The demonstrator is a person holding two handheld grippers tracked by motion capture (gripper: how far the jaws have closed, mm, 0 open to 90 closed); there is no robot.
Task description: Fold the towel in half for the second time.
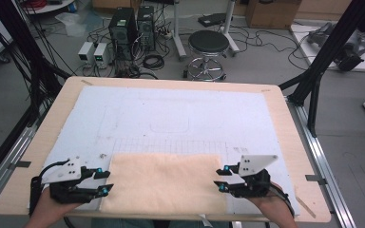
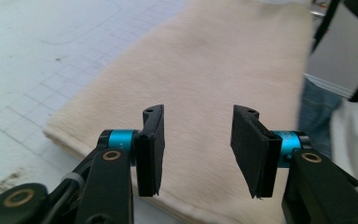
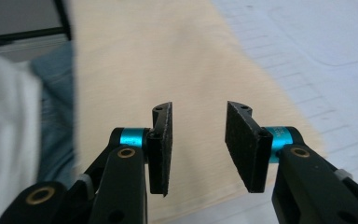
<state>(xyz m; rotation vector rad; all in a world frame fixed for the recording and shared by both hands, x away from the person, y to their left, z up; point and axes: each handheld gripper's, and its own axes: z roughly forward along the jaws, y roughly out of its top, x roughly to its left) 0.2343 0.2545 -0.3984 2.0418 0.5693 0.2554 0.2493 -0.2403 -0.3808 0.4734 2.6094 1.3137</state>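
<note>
One cream, fuzzy towel (image 1: 164, 183) lies flat at the desk's (image 1: 285, 118) near edge. Two grippers flank it, left gripper (image 1: 104, 182) and right gripper (image 1: 221, 179), jaws apart, holding nothing.

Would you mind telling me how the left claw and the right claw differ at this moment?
The left claw sits at the cloth's left edge, the right claw at its right edge. The left points rightward across the cloth, the right points leftward. Both are open, empty and low over the white mat.
</note>
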